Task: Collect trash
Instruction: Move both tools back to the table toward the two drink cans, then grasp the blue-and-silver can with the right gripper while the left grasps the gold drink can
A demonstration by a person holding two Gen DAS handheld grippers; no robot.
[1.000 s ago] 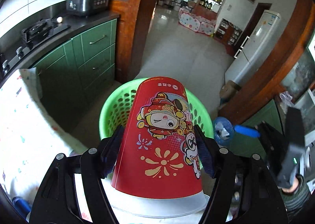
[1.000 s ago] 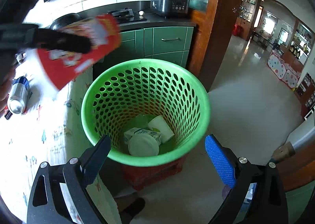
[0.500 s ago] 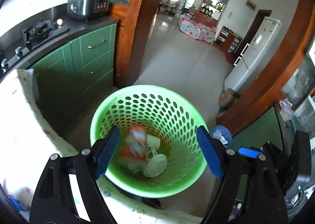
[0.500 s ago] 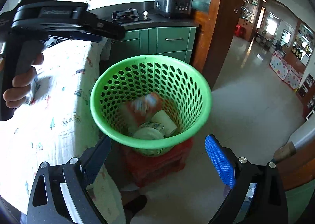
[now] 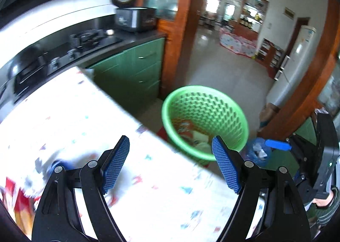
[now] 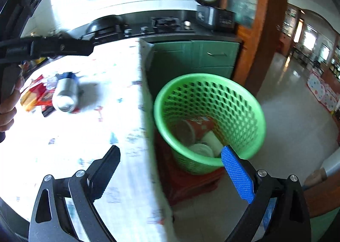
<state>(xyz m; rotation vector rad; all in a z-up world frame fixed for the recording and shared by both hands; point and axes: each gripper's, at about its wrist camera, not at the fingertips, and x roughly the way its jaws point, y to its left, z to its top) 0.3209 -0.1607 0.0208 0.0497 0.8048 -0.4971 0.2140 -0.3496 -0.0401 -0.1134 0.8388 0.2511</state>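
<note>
Both tools empty: left tool has just been opening and is now released, right tool wide apart. Cup lies in the bin. Can and wrappers sit far left on the table. Risks: the can rolls when nudged; flat wrappers slip a pinch.

The red cup lies inside the green basket — just beside the table. A silver can lies on the cloth.
</note>
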